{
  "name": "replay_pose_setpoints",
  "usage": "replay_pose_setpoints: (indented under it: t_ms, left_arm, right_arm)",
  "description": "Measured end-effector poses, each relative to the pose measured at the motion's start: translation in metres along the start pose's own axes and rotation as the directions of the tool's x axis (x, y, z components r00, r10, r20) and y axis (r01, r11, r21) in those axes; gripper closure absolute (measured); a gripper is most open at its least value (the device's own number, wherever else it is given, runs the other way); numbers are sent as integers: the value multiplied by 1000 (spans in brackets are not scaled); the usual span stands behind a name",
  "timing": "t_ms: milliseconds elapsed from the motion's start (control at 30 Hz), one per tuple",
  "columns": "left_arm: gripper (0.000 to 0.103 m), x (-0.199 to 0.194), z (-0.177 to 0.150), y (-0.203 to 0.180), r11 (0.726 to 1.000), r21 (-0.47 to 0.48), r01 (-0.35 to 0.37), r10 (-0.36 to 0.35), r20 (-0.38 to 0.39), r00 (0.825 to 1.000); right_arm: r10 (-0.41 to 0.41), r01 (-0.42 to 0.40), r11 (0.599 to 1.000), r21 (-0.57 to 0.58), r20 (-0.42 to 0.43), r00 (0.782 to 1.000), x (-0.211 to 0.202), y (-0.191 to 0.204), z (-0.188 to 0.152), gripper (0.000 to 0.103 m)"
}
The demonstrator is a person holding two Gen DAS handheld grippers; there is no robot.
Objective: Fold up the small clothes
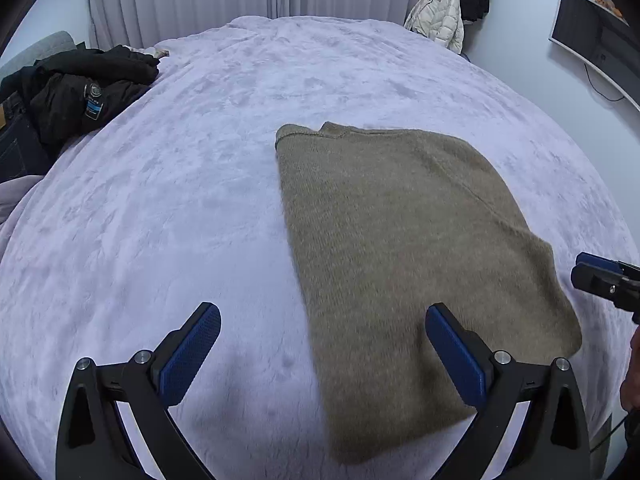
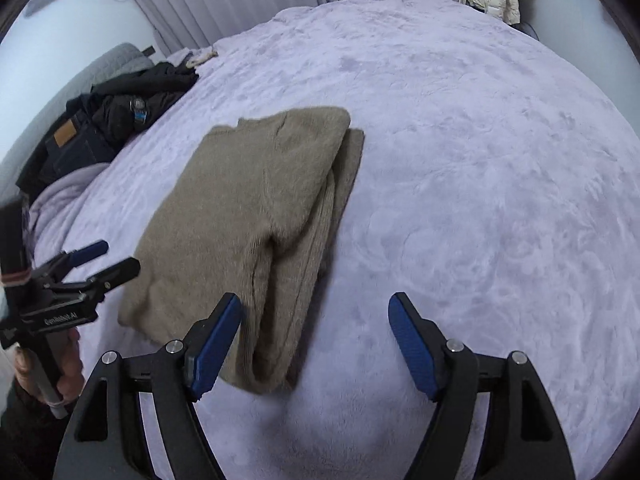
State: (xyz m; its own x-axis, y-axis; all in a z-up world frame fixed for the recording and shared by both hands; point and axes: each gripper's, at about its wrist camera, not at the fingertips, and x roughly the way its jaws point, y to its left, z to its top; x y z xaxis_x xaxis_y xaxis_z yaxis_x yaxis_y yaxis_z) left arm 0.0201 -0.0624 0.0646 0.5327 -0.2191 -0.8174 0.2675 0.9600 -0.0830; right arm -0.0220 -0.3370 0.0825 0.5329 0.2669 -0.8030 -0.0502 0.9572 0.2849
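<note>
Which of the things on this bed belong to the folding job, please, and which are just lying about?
Part of the job:
- folded tan knitted sweater
- left gripper, open, nothing between its fingers
- right gripper, open, nothing between its fingers

Just lying about:
- black jacket heap
- dark blue jeans
- cream puffer jacket, hanging
- wall-mounted screen

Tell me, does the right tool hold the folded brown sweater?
No. The right tool is open and empty, and the brown sweater lies folded on the bed.
</note>
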Motion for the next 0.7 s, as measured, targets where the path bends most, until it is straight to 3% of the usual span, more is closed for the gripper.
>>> replay_pose_setpoints:
  t_ms: [100,200,300,367,433,500,600,700]
  left_arm:
    - [1,33,22,6,994,-68,87,-93,-82,992]
    - [1,59,33,7,980,-129,149,-166,-137,977]
    - [1,81,37,9,952,-191,240,-275,-182,944]
    - [1,92,39,11,929,-224,293,-337,-192,922]
    - [1,98,41,10,920,-234,313,-360,-193,913]
    - [6,98,42,6,925,-219,309,-352,-196,915]
    - [19,94,44,3,931,-190,311,-345,-182,921]
    - [39,89,47,3,932,-177,317,-346,-170,923]
  right_arm:
    - [75,-77,994,80,27,997,12,-8,29,21]
    - [161,-154,972,176,-29,987,53,-12,54,21]
    - [178,-144,966,217,-143,974,104,-12,63,20]
    - [189,-159,965,210,-131,973,116,-9,63,16]
    - [197,-172,966,190,-118,973,120,-2,66,17]
    - [208,-190,970,153,-114,971,122,7,69,34]
    - [208,-195,974,116,-109,972,121,16,70,47]
    - [219,-208,971,114,-94,971,120,19,71,58]
